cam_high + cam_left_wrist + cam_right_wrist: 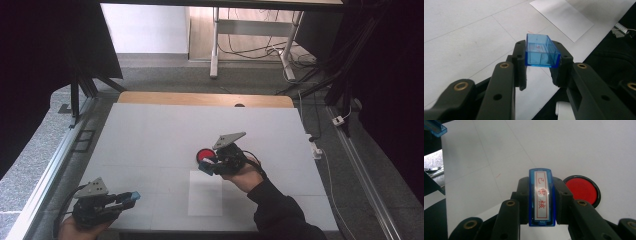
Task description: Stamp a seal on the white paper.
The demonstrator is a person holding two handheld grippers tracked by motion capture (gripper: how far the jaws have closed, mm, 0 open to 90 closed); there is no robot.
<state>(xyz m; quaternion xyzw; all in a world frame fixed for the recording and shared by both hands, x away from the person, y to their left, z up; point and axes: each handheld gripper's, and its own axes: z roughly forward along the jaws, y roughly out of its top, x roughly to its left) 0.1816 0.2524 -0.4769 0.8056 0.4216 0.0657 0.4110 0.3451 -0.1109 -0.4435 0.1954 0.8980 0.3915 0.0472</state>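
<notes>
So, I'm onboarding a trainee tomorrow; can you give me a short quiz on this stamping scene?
1. What does the left gripper hold?
2. True or false: the round red ink pad lies on the white paper sheet.
3. The right gripper grips: A) a pen B) a blue stamp with a red-lettered label C) nothing.

Key: 1. A clear blue plastic cap. 2. False; it lies beyond it on the table. 3. B.
</notes>
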